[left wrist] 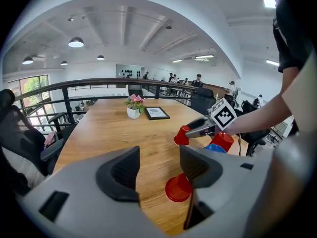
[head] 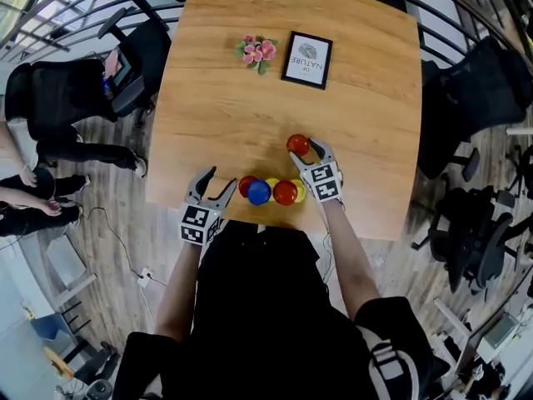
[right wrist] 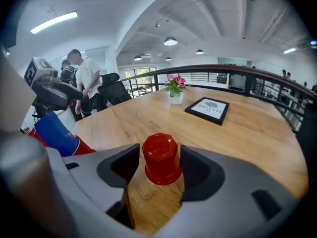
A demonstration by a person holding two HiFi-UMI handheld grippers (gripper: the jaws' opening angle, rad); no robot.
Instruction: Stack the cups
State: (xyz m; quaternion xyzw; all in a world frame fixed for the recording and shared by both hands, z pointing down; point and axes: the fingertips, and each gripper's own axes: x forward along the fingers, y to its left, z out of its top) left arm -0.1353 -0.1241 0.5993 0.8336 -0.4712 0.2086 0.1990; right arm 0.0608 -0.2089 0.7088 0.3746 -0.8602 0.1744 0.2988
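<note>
An upside-down red cup (head: 297, 145) (right wrist: 161, 158) stands on the wooden table (head: 250, 115) between the jaws of my right gripper (head: 307, 149) (right wrist: 159, 170). The jaws are spread beside it and do not press on it, so the gripper is open. Near the table's front edge is a cluster of cups: red (head: 247, 185), blue (head: 259, 192), yellow (head: 272, 182) and another red (head: 285, 192). My left gripper (head: 219, 181) (left wrist: 158, 167) hovers left of the cluster, open and empty. A red cup (left wrist: 177, 188) shows just past its right jaw.
A small pot of pink flowers (head: 257, 51) and a black-framed picture (head: 306, 59) sit at the table's far side. Black office chairs (head: 479, 90) stand round the table, and people sit at the left (head: 50, 115). The cups lie close to the front edge.
</note>
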